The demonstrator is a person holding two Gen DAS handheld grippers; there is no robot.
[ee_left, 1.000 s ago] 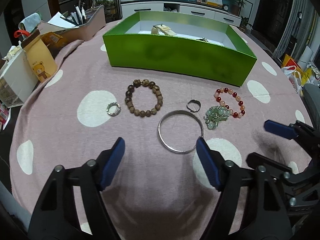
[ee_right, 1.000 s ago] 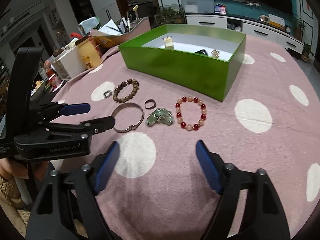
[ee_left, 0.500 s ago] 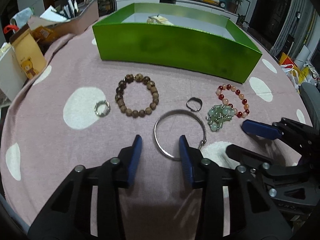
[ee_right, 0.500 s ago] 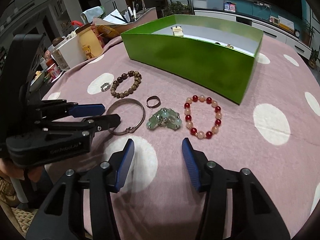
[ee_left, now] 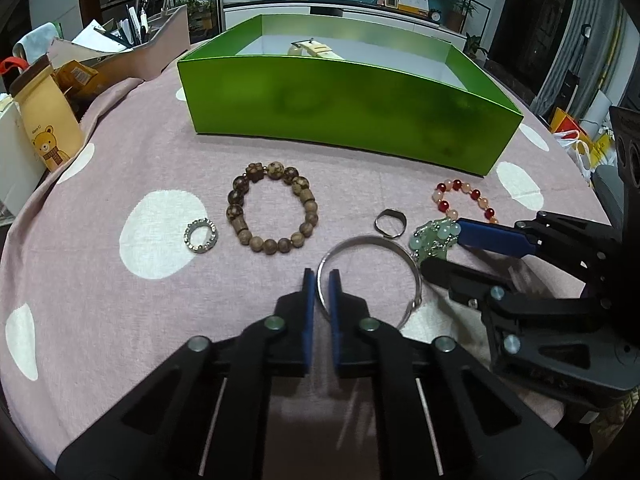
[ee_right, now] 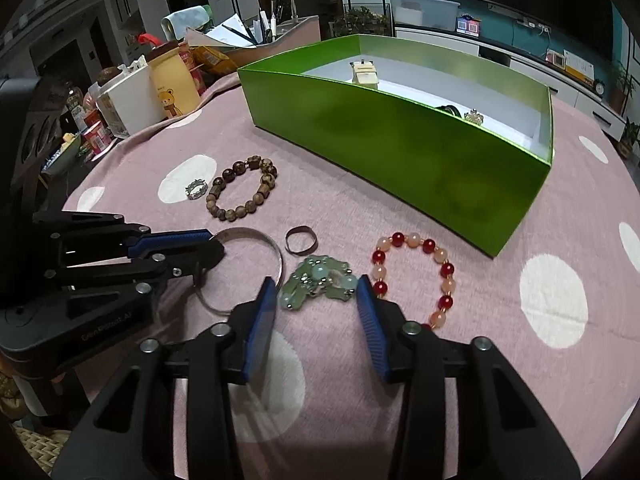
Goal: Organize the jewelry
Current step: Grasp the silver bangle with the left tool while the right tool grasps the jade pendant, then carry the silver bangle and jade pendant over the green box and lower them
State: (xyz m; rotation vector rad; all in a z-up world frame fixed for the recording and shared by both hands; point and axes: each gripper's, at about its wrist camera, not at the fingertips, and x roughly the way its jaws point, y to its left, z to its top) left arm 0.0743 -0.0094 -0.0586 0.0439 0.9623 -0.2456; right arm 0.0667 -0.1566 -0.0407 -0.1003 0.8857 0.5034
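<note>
Left claw (ee_left: 321, 276) pinching the silver bangle (ee_left: 370, 276) rim at 9 o'clock, on the table (ee_left: 120, 300) | right claw (ee_right: 316, 292) spread, straddling the green bead bracelet (ee_right: 318, 282) | green box (ee_right: 400, 152) at 12 o'clock

Bare pink tablecloth (ee_right: 500, 392) lay free rightward; the green box (ee_right: 400, 148) (tall-walled) blocked the far side, left-edge clutter (ee_right: 132, 92) crowding there.

Little can be read here — raised lettering on the black body of the left gripper (ee_right: 208, 254), seen from the right wrist, looks like "GenRobot.AI". The tan pouch (ee_left: 50, 120) with the bear drawing carries small print — too small to make out.
</note>
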